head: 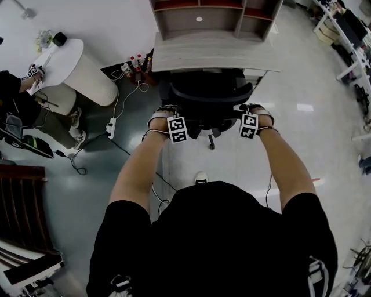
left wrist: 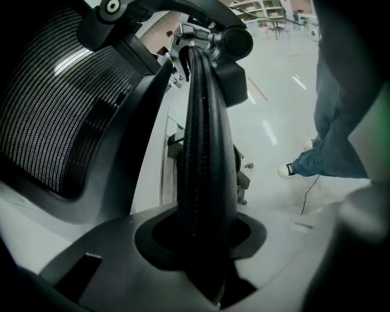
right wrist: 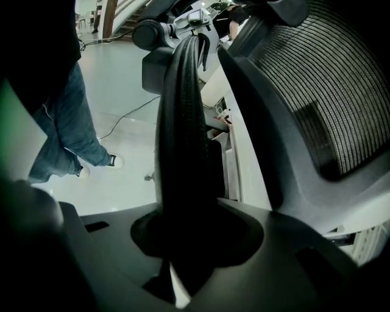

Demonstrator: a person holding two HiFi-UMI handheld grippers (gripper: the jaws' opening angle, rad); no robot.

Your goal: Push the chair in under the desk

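The black office chair [head: 210, 97] stands at the grey desk [head: 214, 55], its seat partly under the desktop and its back toward me. My left gripper [head: 169, 119] is shut on the chair's left armrest [left wrist: 204, 152], which runs edge-on between the jaws. The right gripper [head: 253, 118] is likewise shut on the right armrest [right wrist: 183, 122]. The mesh backrest [left wrist: 55, 109] fills the left of the left gripper view, and the same backrest [right wrist: 329, 91] fills the right of the right gripper view. In both gripper views the fingertips are hidden behind the armrest pads.
A shelf unit [head: 214, 17] sits on the desk. To the left are a white round table [head: 75, 64], a seated person [head: 23, 98], and a power strip [head: 111, 126] with cables on the floor. Dark wooden furniture [head: 23, 209] is at lower left. More desks [head: 348, 35] line the far right.
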